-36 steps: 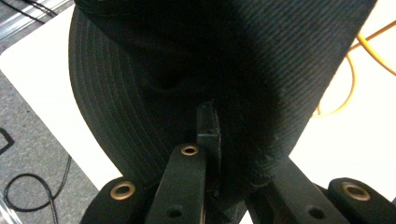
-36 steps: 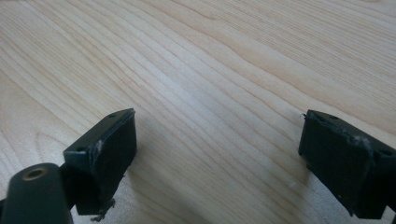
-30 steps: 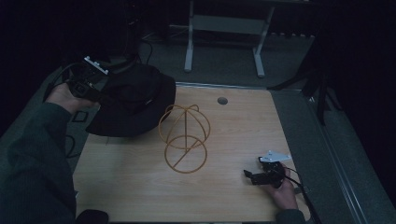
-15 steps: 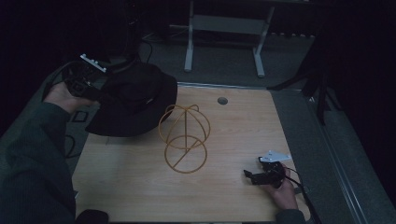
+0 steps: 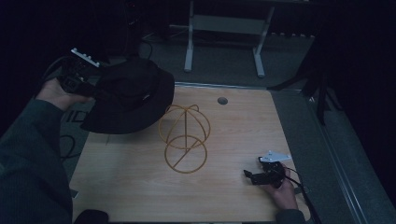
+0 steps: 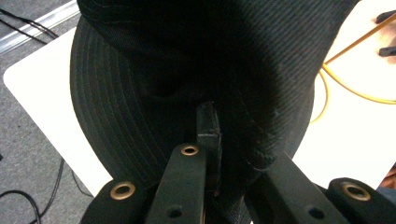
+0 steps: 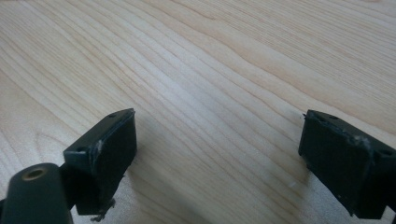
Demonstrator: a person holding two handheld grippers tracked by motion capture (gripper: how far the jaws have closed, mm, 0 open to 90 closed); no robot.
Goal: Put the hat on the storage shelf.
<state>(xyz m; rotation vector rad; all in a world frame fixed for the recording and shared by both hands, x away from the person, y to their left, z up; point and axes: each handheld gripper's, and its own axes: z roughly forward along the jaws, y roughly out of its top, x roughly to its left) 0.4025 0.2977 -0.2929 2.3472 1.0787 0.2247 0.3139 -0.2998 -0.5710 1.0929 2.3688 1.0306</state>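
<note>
A black bucket hat point(image 5: 130, 93) hangs over the table's far left corner, held by its brim. My left gripper point(image 5: 91, 87) is shut on that brim; in the left gripper view the jaws point(image 6: 219, 140) pinch the fabric, with the hat's crown point(image 6: 187, 56) just beyond. A yellow wire hat stand point(image 5: 184, 140) sits at the middle of the wooden table point(image 5: 121, 186), just right of the hat; a piece of its wire point(image 6: 336, 79) shows past the brim. My right gripper point(image 5: 254, 176) rests low near the front right, open, with bare wood between its pads point(image 7: 217, 154).
A round cable hole point(image 5: 222, 100) lies near the table's far edge. Grey metal frame legs point(image 5: 224, 42) stand on the floor beyond the table. Cables point(image 6: 18, 205) lie on the floor to the left. A sleeve point(image 5: 28, 163) covers the front left.
The left gripper and the hat have shifted slightly up and away from the table's left edge. The right gripper has stayed put.
</note>
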